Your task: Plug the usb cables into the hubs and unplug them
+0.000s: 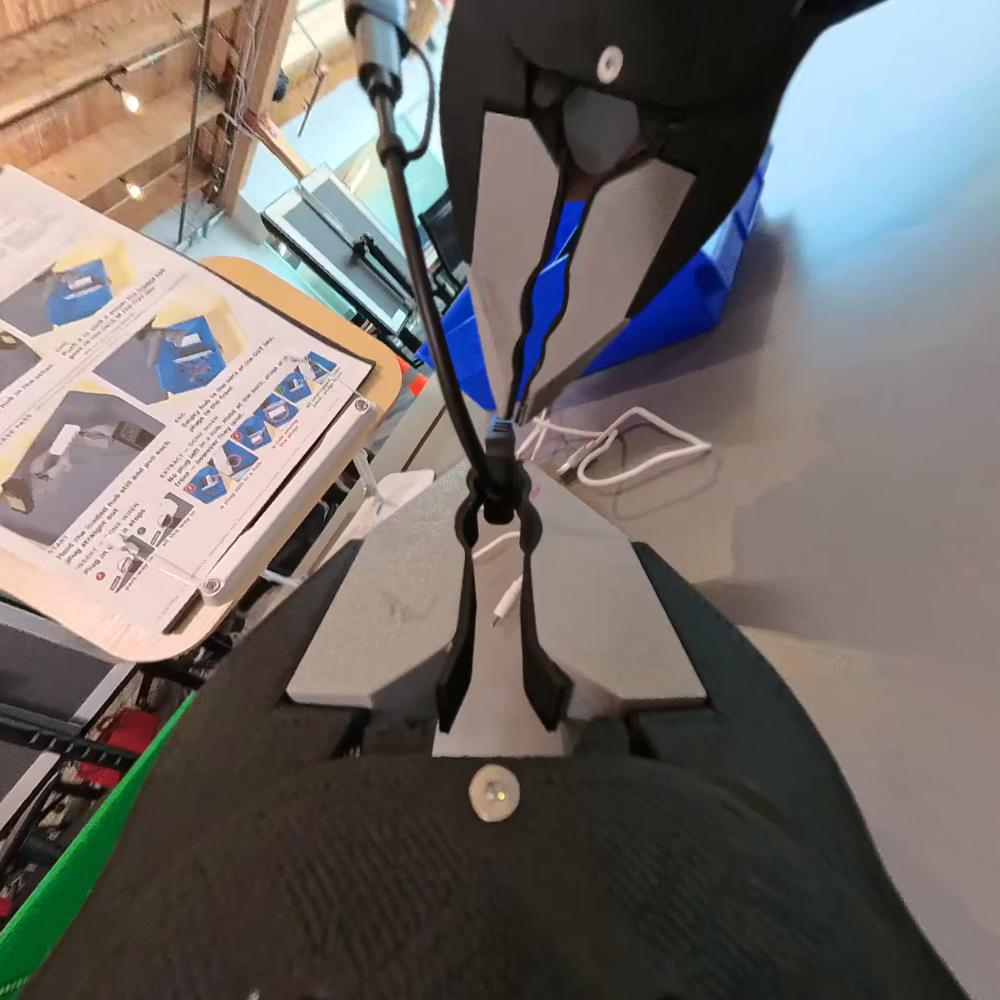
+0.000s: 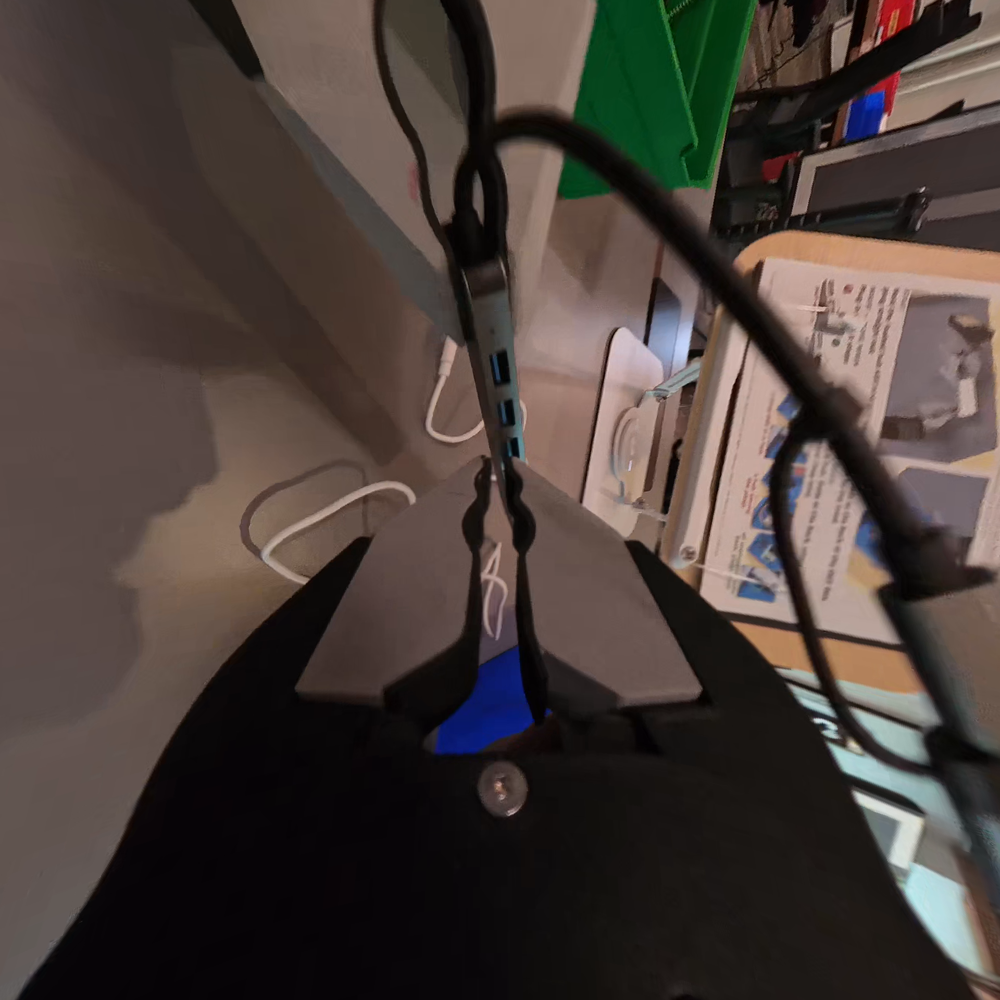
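Note:
My left gripper (image 1: pixel 498 489) is shut on a black plug (image 1: pixel 499 441) held above the table. Its black cable (image 1: pixel 427 303) runs up to a second grey hub (image 1: pixel 379 38), which hangs in the air and also shows in the right wrist view (image 2: pixel 931 638). My right gripper (image 2: pixel 500 471) is shut on a slim grey hub (image 2: pixel 495 346) with blue ports. The black plug (image 2: pixel 469 230) meets the far end of this hub. I cannot tell how deep it sits. In the left wrist view the right gripper (image 1: pixel 515 414) comes down from above, tip to tip with the left.
White cables (image 1: pixel 622 449) lie loose on the grey table (image 1: pixel 866 433) and also show in the right wrist view (image 2: pixel 335 514). A blue bin (image 1: pixel 676 314) stands behind them. An instruction sheet on a wooden board (image 1: pixel 162 406) is to the left, with a green bin (image 1: pixel 54 866) nearby. Across from one pair of fingers to the other is roughly 4 cm.

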The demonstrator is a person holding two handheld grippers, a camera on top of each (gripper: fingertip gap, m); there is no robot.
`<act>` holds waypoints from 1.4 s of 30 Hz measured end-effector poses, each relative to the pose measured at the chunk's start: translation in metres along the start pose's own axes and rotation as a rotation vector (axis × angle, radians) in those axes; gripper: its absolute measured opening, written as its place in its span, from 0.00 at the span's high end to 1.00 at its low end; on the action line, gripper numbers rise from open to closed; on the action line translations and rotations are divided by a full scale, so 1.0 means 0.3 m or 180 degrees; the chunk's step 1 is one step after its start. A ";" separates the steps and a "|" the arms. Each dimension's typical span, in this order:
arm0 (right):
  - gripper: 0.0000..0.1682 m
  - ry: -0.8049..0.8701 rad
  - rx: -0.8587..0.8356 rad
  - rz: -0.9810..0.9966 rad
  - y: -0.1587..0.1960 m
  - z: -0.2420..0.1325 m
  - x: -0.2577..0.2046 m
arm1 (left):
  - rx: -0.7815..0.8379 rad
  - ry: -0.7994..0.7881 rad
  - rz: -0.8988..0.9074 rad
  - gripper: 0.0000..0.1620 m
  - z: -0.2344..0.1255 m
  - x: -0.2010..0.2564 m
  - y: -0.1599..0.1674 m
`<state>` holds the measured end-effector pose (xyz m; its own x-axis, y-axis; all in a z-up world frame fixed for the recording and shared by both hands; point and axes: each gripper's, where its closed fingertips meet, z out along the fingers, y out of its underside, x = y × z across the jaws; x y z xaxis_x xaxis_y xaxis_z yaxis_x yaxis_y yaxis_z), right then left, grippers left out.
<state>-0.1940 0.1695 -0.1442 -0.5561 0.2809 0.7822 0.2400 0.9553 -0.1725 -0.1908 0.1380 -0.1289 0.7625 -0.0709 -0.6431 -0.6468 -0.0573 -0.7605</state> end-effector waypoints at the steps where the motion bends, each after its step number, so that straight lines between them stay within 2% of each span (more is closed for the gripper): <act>1: 0.95 -0.0022 0.0023 0.0093 0.016 -0.002 -0.001 | 0.0064 0.0017 0.0015 0.96 -0.002 0.005 -0.013; 5: 0.85 -0.0126 0.0123 0.0307 0.049 -0.008 -0.023 | 0.0203 0.0103 0.0087 0.96 -0.006 0.030 -0.039; 8: 0.83 -0.0088 0.0211 0.0368 0.061 -0.006 -0.018 | 0.0387 0.0241 -0.0008 0.96 -0.018 0.047 -0.069; 11: 0.89 -0.0093 0.0357 0.0320 0.051 -0.007 -0.025 | 0.0499 0.0274 -0.0029 0.96 -0.026 0.052 -0.083; 14: 0.95 -0.0260 0.0213 0.0307 0.065 -0.006 -0.046 | 0.0436 0.0203 -0.0026 0.94 -0.016 0.052 -0.065; 17: 0.95 -0.0338 -0.0002 0.0174 0.085 0.008 -0.059 | 0.0307 0.0014 0.0076 0.92 0.005 0.044 -0.042; 23: 0.95 -0.0525 -0.0031 -0.0079 0.041 0.024 -0.090 | 0.0278 0.0134 0.0089 0.92 0.015 0.079 -0.041; 25: 0.95 -0.0561 0.0006 -0.0046 0.023 0.024 -0.087 | 0.0297 0.0216 0.0066 0.96 0.014 0.091 -0.044; 29: 0.91 -0.0539 0.0075 0.0148 0.004 0.036 -0.068 | 0.0202 0.0181 0.0087 0.96 0.012 0.068 -0.038; 30: 0.89 -0.0524 0.0106 0.0238 0.001 0.037 -0.062 | 0.0158 0.0191 0.0036 0.96 0.009 0.056 -0.032; 31: 0.80 -0.0551 0.0111 0.0374 0.004 0.036 -0.059 | 0.0139 0.0162 -0.0031 0.96 0.004 0.036 -0.027; 32: 0.80 -0.0527 0.0079 0.0541 0.014 0.036 -0.047 | 0.0137 0.0126 -0.0093 0.96 -0.003 0.015 -0.020; 33: 0.85 -0.0429 0.0034 0.0731 0.032 0.036 -0.023 | 0.0141 0.0114 -0.0161 0.96 -0.011 0.000 -0.015; 34: 0.97 -0.0342 -0.0017 0.0948 0.056 0.039 -0.001 | 0.0132 0.0022 -0.0216 0.96 -0.017 -0.023 -0.008; 35: 1.00 -0.0318 -0.0068 0.1205 0.084 0.044 0.009 | 0.0117 -0.0098 -0.0242 0.96 -0.021 -0.049 -0.002; 37: 0.87 -0.0449 -0.0167 0.1718 0.130 0.063 -0.010 | 0.0076 -0.0198 -0.0356 0.96 -0.026 -0.079 0.011; 38: 0.84 -0.0508 -0.0266 0.1932 0.155 0.073 -0.028 | 0.0044 -0.0226 -0.0429 0.96 -0.025 -0.089 0.019; 42: 0.86 -0.0580 -0.0766 0.2414 0.268 0.114 -0.100 | -0.0097 -0.0263 -0.0580 0.96 -0.019 -0.104 0.055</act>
<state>-0.1853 0.2411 -0.2020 -0.2894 0.8737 0.3911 0.7560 0.4592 -0.4665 -0.2254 0.1336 -0.1208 0.8650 0.0254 -0.5012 -0.4972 -0.0919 -0.8627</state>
